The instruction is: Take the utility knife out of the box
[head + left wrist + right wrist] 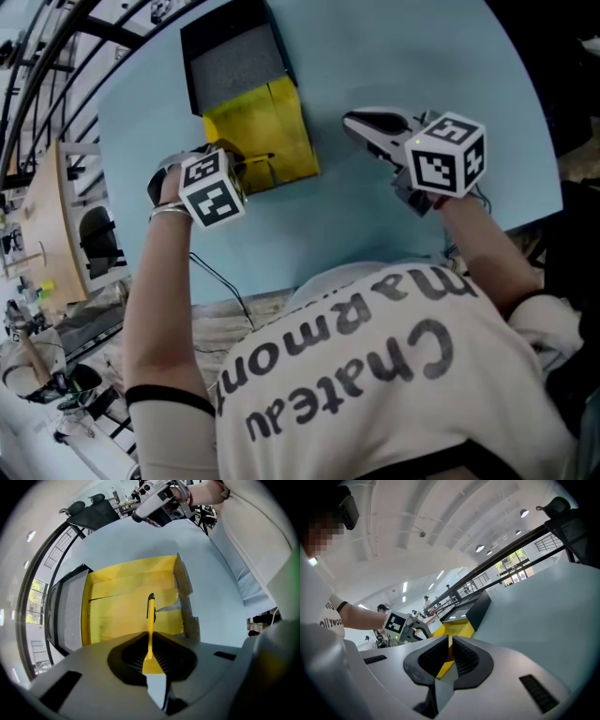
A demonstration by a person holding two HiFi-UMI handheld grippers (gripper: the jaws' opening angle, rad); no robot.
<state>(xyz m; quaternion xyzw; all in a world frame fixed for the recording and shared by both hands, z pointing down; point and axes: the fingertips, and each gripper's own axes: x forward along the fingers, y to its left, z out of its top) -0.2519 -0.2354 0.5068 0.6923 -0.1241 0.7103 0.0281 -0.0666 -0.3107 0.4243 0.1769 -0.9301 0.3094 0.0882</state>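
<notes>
We hold the left gripper (150,654) pointing down into the box (281,141), at the corner of the box nearest us. Its jaws stand narrow and clamp the knife (150,620) by its yellow body, with the pads pressing on both flat sides. The knife sits edge-on between the jaws. Its black-clipped end reaches out over the yellow floor of the box. We cannot tell whether the knife touches that floor. The knife lies within the outline of the box.

The box lies open on the desk (394,66). Its black lid (234,61), grey inside, adjoins the far side of the box. A grey cardboard flap (186,597) stands along the side of the box opposite the lid, just beside the knife.

We hold the right gripper (449,651) beside the box, near it but clear of it, over bare desk. It aims at the box almost level. Its jaws stand narrow with a slim gap. Nothing sits between them, and the yellow of the box shows through the gap.
</notes>
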